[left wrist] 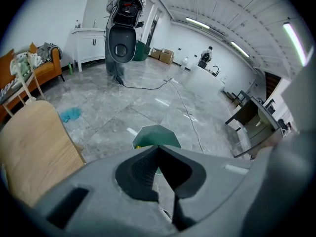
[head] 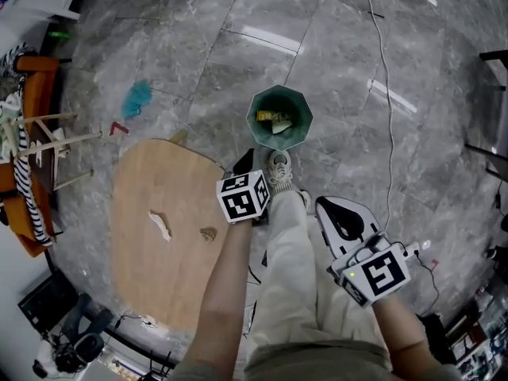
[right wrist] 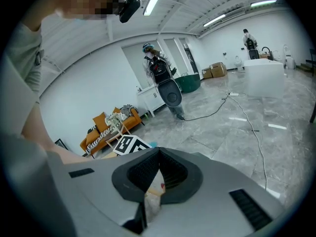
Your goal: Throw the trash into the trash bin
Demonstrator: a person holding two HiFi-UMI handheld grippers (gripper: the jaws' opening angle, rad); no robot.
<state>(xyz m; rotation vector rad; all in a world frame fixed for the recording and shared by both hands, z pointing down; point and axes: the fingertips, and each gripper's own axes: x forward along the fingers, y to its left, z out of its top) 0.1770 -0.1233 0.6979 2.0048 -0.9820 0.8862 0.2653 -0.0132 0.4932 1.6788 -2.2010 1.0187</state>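
Hovering near the green trash bin [left wrist: 159, 134], left claw [left wrist: 158, 149] pressed together, empty — right claw [right wrist: 157, 156] pinching a pale wrapper [right wrist: 154, 190].

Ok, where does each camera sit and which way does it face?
Head view: on the person's head, facing steeply down at green bin and wooden table; forearms, legs, left gripper and right gripper show.
Left gripper view: on the left gripper, facing the bin past shut, empty jaws.
Right gripper view: on the right gripper, facing an orange sofa; jaws shut on a pale scrap; an arm at left.
Shared: head and left gripper views both show bin and table.
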